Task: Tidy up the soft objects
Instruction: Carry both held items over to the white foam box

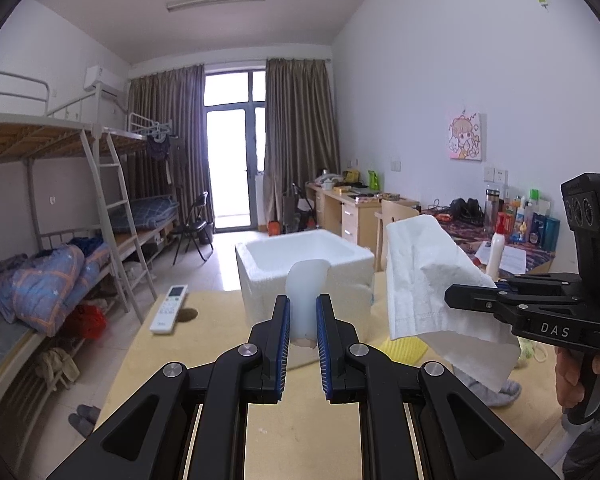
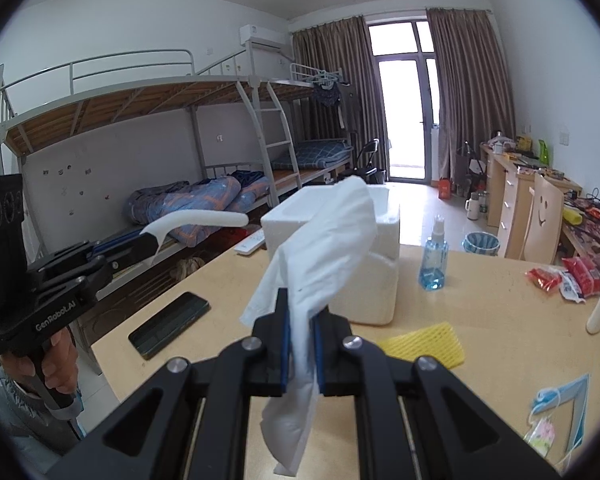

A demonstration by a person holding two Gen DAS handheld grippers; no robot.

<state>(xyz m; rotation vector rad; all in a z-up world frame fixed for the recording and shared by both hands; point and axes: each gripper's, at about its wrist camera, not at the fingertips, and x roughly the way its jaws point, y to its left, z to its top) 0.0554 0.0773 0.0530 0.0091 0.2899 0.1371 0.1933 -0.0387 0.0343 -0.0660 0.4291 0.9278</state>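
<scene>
While clamped in left claw (image 1: 303, 330), foam strip (image 1: 306, 296) points forward

This is a shared dormitory room. Grey metal bunk beds (image 2: 148, 120) with bare wooden slats up top line one wall, a slanted ladder (image 1: 112, 216) leaning between them, and rumpled blue-and-orange quilts (image 1: 48, 276) lie on the lower bunk. Brown curtains (image 1: 296, 136) frame a glass balcony door (image 2: 404, 116), with a white wall-mounted air conditioner (image 2: 260, 36) beside them. Along the opposite wall run pale wooden desks with drawers (image 1: 340, 212), crowded with bottles and toiletries (image 1: 528, 224), and a cartoon poster (image 1: 465, 137) hangs above. A black folding chair (image 1: 194, 226) stands on the tiled floor, and slippers (image 1: 83, 420) sit by the beige worktable (image 2: 480, 312).
</scene>
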